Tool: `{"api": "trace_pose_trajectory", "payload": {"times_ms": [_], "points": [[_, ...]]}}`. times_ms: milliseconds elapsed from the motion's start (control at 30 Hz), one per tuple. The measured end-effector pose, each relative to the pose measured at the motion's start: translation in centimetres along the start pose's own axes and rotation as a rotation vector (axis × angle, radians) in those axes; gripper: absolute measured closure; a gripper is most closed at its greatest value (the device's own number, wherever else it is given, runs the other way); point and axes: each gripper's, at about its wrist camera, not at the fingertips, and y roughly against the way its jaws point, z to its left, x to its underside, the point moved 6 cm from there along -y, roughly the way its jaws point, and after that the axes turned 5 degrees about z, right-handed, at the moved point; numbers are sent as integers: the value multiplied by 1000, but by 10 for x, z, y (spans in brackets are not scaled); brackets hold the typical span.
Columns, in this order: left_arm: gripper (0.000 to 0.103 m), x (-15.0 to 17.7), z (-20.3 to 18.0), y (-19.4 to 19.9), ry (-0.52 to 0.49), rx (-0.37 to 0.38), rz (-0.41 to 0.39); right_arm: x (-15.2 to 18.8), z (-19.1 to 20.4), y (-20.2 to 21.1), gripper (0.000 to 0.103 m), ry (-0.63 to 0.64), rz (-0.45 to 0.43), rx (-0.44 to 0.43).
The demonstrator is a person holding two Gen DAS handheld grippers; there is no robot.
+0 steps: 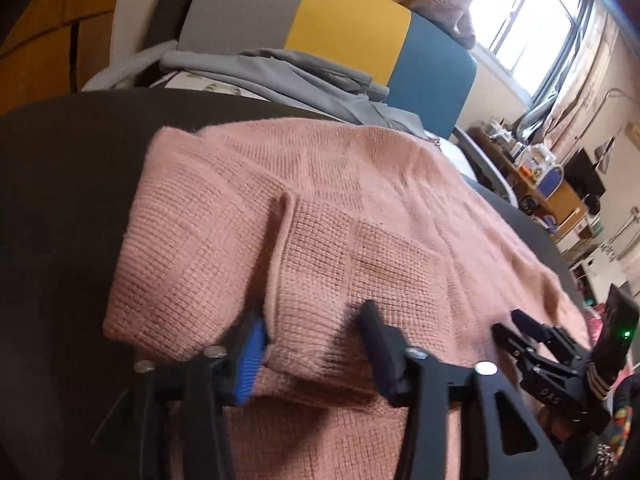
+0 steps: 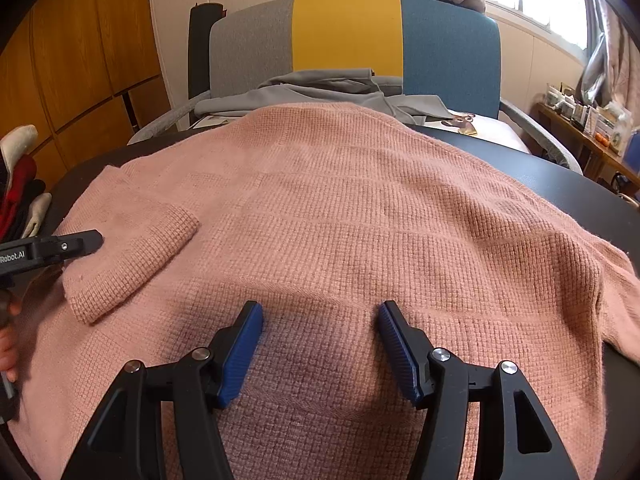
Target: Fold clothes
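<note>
step: sleeve fold | pink sweater (image 2: pixel 340 208) is spread on the dark table (image 2: pixel 540 172) | left gripper (image 1: pixel 316 340) is clamped on the folded sleeve (image 1: pixel 320 260) | right gripper (image 2: pixel 320 344) is held open above the hem | next: sleeve to be released flat

One pink sweater (image 2: pixel 340 216), one grey garment (image 2: pixel 328 92) at twelve o'clock, one tricolour chair (image 2: pixel 348 36), two grippers.
</note>
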Motion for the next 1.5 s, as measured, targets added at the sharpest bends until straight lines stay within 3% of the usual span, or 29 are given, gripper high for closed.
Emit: {"api": "trace_pose_trajectory", "payload": {"times_ms": [100, 233, 400, 533, 733, 933, 1033, 1100, 1267, 1500], "points": [[92, -13, 14, 27, 13, 26, -28, 0, -1, 0, 41, 0, 0, -1], [92, -51, 38, 88, -37, -44, -157, 0, -1, 0, 41, -4, 0, -6], [92, -90, 102, 176, -45, -236, -289, 0, 0, 1, 41, -3, 1, -4], [92, -103, 158, 219, -11, -415, -339, 0, 0, 0, 41, -3, 1, -4], [89, -81, 236, 230, 100, -615, -306, 1, 0, 1, 41, 0, 2, -1], [78, -35, 275, 218, 206, -662, -270, 1, 0, 0, 41, 2, 2, 3], [78, -14, 285, 232, 261, -674, -326, 0, 0, 0, 41, 2, 2, 4], [78, 2, 284, 248, 306, -711, -409, 0, 0, 0, 41, 3, 2, 4], [78, 20, 241, 241, 240, -606, -481, 0, -1, 0, 41, 6, 3, 6], [77, -12, 108, 117, -26, -303, -316, 0, 1, 1, 40, 13, 6, 18]]}}
